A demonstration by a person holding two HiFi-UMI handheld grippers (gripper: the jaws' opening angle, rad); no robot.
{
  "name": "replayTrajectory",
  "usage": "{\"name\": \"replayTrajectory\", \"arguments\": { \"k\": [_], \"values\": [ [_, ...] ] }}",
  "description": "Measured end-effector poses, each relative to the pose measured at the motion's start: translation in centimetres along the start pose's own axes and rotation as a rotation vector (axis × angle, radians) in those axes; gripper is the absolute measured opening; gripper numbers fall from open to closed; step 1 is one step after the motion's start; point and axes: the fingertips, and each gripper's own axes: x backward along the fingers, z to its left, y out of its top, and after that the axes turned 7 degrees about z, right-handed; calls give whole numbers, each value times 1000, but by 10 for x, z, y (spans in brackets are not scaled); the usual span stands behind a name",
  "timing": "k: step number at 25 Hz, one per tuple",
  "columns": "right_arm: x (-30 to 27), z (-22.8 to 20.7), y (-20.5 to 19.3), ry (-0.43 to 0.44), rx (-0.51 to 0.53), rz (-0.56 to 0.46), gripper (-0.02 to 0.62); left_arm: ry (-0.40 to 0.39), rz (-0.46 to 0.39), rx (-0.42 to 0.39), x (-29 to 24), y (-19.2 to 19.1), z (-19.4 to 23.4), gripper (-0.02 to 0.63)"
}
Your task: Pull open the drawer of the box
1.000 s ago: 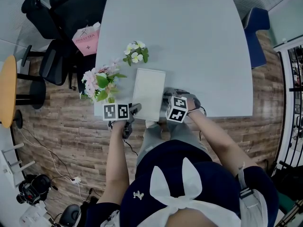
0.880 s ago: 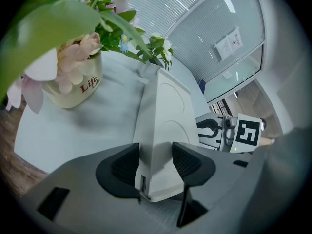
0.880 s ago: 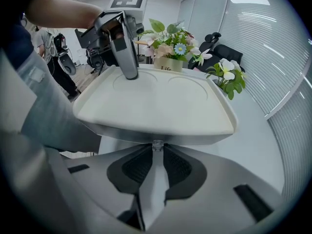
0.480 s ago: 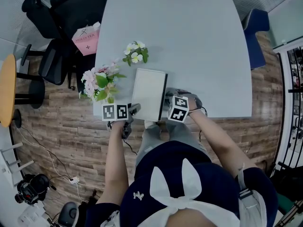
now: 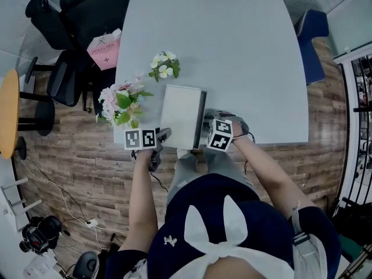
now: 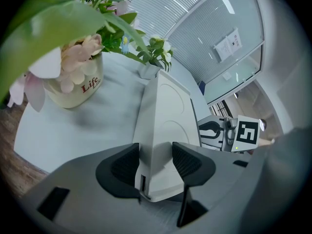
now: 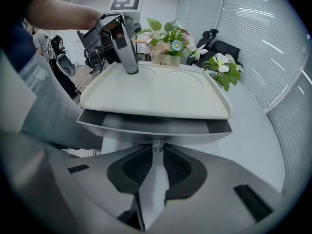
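Observation:
A flat white box (image 5: 181, 114) lies on the pale table (image 5: 232, 45) near its front edge. My left gripper (image 5: 164, 134) is shut on the box's near left corner, and the left gripper view shows both pads pressed against the box (image 6: 163, 126) at that gripper (image 6: 155, 162). My right gripper (image 5: 208, 118) sits at the box's right side. In the right gripper view the right gripper (image 7: 157, 155) is shut on the small handle (image 7: 157, 145) of the drawer (image 7: 151, 126). The drawer stands out a little from under the lid (image 7: 156, 91).
A cream flower pot (image 5: 119, 103) stands just left of the box, close to my left gripper. A smaller vase of white flowers (image 5: 164, 65) is behind it. A pink bag (image 5: 104, 48) rests on a black chair (image 5: 70, 74) beyond the table's left edge.
A dark strip has appeared along the box's right side: the drawer has slid out slightly. The right gripper has shifted a little to the right with it. The left gripper has stayed put.

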Motion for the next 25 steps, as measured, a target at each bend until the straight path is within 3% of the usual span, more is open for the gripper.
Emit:
{"name": "replayTrajectory", "arguments": {
  "k": [25],
  "values": [
    [4,-2,-13,-14,-34,13,74,-14,4,-3,-1,0,1,222]
  ]
}}
